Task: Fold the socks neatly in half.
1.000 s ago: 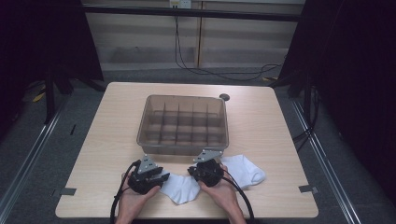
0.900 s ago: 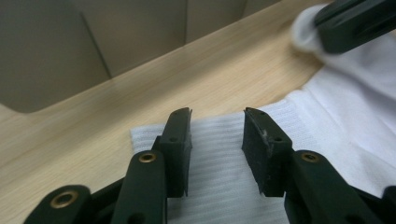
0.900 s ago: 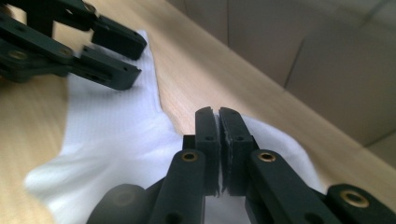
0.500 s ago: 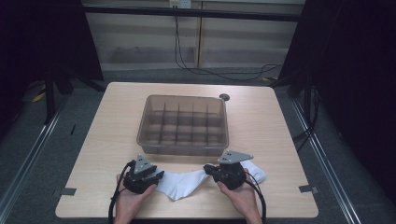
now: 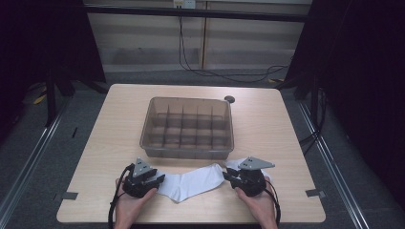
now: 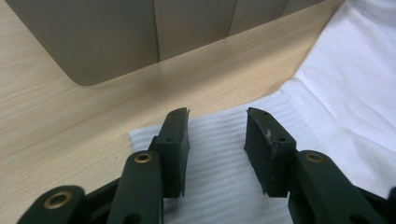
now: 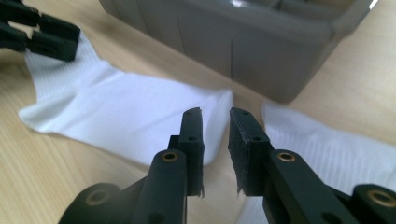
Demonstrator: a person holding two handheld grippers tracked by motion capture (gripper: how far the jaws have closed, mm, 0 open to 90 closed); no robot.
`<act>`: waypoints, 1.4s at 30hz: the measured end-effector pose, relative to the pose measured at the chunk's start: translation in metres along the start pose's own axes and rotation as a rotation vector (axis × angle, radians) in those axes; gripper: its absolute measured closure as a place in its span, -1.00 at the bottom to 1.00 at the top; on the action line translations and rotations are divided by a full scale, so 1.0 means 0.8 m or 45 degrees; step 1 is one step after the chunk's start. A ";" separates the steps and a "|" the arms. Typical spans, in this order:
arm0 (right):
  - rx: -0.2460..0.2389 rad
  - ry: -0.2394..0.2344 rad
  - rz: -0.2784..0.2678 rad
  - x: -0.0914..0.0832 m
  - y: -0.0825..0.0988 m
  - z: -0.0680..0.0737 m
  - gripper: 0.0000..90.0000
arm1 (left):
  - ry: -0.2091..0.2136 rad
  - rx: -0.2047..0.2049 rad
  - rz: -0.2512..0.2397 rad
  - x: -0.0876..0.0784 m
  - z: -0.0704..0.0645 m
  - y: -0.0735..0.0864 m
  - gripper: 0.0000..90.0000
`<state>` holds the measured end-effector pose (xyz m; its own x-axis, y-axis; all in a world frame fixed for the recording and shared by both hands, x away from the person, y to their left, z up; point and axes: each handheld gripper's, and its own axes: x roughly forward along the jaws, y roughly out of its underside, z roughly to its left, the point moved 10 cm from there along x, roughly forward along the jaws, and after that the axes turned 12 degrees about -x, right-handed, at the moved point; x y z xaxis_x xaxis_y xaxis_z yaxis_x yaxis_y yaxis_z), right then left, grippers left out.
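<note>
A white sock is lying flat on the desk, just near of the divided bin. Both claws, left and right, are hovering apart over it. Soft and limp, it is probably best pinched at the ribbed cuff.
</note>
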<state>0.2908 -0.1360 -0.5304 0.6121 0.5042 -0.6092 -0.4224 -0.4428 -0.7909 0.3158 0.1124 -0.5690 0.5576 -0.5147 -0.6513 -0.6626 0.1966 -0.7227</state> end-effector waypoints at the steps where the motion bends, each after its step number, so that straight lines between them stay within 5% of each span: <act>1: -0.007 0.011 -0.008 -0.001 -0.006 0.000 0.64 | -0.001 0.003 -0.001 0.000 0.000 0.000 0.32; 4: -0.034 0.002 -0.012 0.005 -0.017 0.004 0.75 | 0.001 0.014 0.009 0.000 0.000 0.000 0.32; 8: -0.051 -0.092 0.007 0.036 -0.023 0.017 0.88 | 0.008 0.033 0.015 0.000 0.001 0.000 0.32; 10: -0.078 -0.052 0.094 0.057 -0.013 0.014 0.86 | 0.014 0.033 0.013 0.000 0.001 0.000 0.32; 13: -0.045 -0.051 0.134 0.068 -0.002 0.011 0.69 | 0.024 0.043 -0.001 0.001 0.001 0.000 0.30; 16: -0.047 -0.022 0.172 0.067 0.009 0.006 0.64 | 0.024 0.046 -0.003 0.001 0.001 0.000 0.29; 23: 0.000 -0.013 0.133 0.053 0.024 -0.004 0.62 | 0.018 0.058 0.003 0.005 0.002 -0.003 0.26; 26: 0.025 -0.019 0.126 0.044 0.031 -0.007 0.60 | 0.029 0.067 0.019 0.006 0.000 -0.006 0.10; 30: -0.003 0.008 0.153 0.038 0.036 -0.009 0.57 | 0.025 -0.004 -0.059 -0.006 0.003 -0.013 0.07; 32: -0.007 0.025 0.161 0.034 0.038 -0.011 0.56 | 0.064 -0.026 -0.082 -0.015 0.005 -0.015 0.22; 37: -0.002 0.031 0.175 0.025 0.045 -0.014 0.53 | 0.058 0.043 0.011 -0.011 0.002 -0.004 0.40; 42: -0.004 0.010 0.171 0.025 0.044 -0.012 0.44 | 0.009 0.069 0.028 0.004 0.002 -0.002 0.22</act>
<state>0.2946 -0.1481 -0.5699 0.5552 0.4347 -0.7090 -0.4989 -0.5080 -0.7021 0.3193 0.1117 -0.5705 0.5399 -0.5154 -0.6655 -0.6465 0.2525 -0.7199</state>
